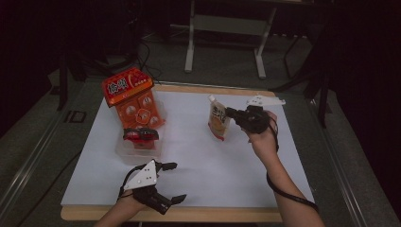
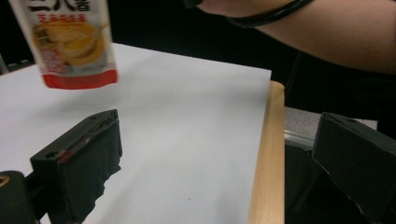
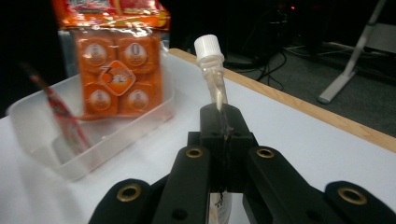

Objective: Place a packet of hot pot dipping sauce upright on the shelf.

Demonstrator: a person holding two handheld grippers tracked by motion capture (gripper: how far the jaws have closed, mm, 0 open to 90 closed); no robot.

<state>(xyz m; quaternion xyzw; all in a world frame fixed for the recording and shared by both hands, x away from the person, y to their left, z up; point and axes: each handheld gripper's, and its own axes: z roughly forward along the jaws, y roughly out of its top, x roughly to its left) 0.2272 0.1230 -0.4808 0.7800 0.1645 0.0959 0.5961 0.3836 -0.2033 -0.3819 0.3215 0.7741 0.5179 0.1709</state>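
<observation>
My right gripper [image 1: 231, 112] is shut on a spouted drink pouch [image 1: 218, 119], white and orange with a white cap [image 3: 207, 45], held up over the middle of the white mat. In the right gripper view the jaws pinch the pouch's edge just below the spout [image 3: 215, 84]. The pouch [image 2: 70, 42] hangs above the mat in the left gripper view too. My left gripper [image 1: 174, 182] rests near the front edge of the table, open, nothing between its fingers [image 2: 86, 158].
A clear plastic bin [image 1: 138, 147] at the left holds an orange snack bag [image 1: 135, 97] standing upright and a red-and-black item [image 1: 140, 135]. The white mat [image 1: 203, 161] covers the wooden table [image 1: 189, 213]. Table legs and cables lie on the floor beyond.
</observation>
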